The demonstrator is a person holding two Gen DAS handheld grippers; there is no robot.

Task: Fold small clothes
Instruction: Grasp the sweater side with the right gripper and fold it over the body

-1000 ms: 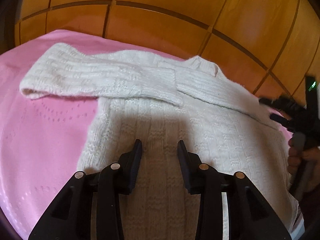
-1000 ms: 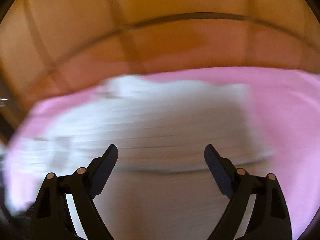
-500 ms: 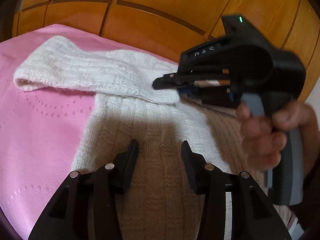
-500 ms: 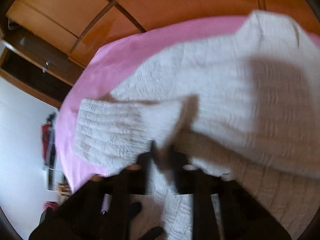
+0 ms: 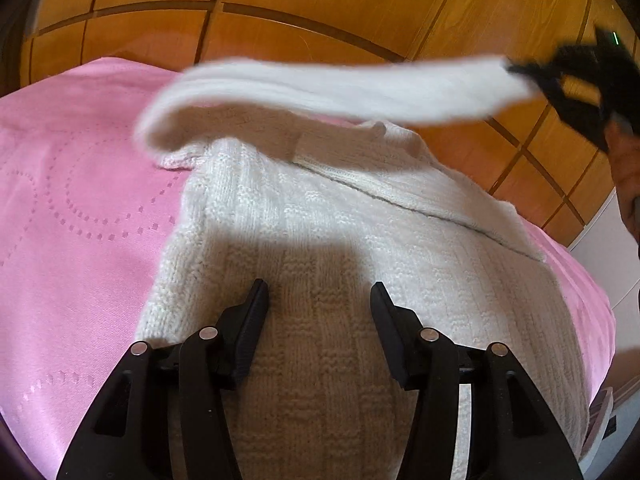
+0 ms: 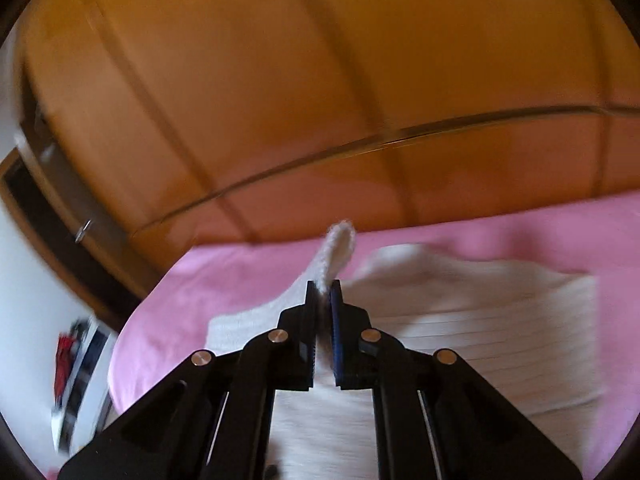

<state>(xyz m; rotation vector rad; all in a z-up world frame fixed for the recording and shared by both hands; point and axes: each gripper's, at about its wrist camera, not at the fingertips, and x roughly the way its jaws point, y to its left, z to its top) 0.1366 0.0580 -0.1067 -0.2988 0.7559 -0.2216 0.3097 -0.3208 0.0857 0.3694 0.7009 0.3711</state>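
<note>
Sleeve (image 5: 328, 88) is being held up by the clamped right gripper (image 6: 324, 292), its long axis running across the sweater (image 5: 340, 260). Left gripper (image 5: 319, 304) is being kept apart, empty, over the body.

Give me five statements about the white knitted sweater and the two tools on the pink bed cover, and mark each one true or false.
1. The right tool is shut on the sleeve. True.
2. The sleeve lies flat across the sweater's chest. False: it is lifted clear of the sweater and stretched toward the right tool.
3. The left tool grips the sweater's hem. False: its fingers stand apart over the sweater's body, with no fabric pinched.
4. The sweater rests on a pink bed cover. True.
5. The panels behind the bed are painted blue. False: they are orange-brown wood.
</note>
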